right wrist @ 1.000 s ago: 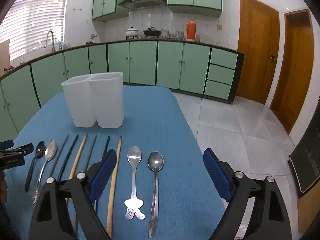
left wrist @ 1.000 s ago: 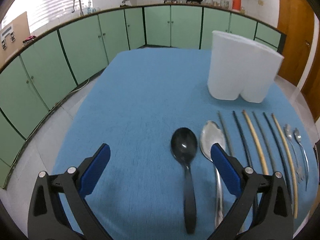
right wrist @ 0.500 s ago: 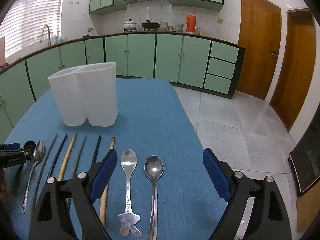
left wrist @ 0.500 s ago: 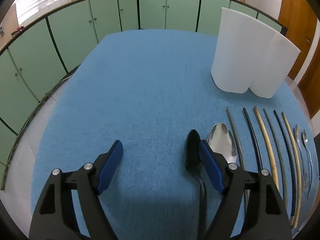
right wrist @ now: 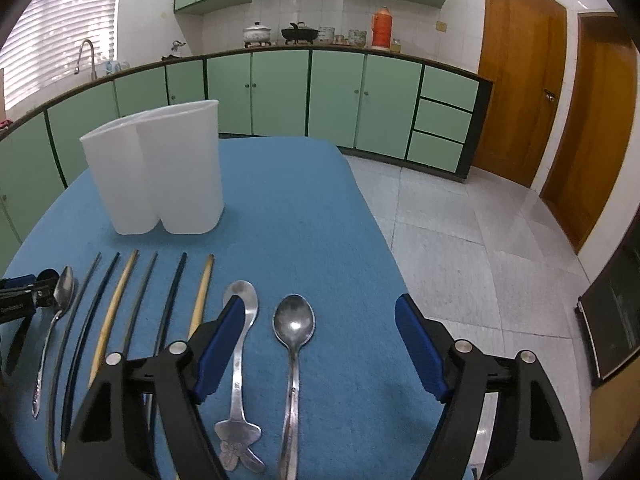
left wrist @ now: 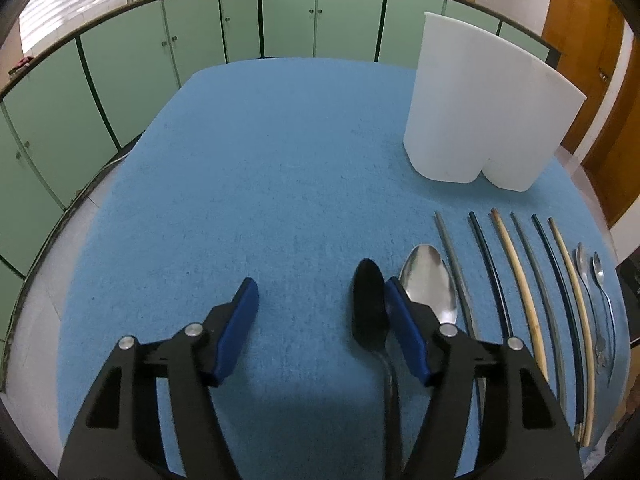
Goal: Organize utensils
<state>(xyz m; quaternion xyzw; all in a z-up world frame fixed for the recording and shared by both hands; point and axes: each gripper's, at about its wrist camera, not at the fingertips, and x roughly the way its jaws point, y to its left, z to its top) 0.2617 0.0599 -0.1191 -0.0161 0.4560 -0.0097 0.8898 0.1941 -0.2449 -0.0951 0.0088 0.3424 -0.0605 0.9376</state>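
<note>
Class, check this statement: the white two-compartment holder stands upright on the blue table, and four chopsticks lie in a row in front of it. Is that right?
Not quite. The white holder does stand upright on the blue table, but six chopsticks lie in the row in front of it, not four. The right wrist view shows all six side by side.

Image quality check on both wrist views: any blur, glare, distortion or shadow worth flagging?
Left wrist view: sharp, strong fisheye bending of the chopsticks; the left gripper casts a dark shadow on the blue cloth. Right wrist view: sharp, bright window top left, mild glare on the floor tiles.
</note>
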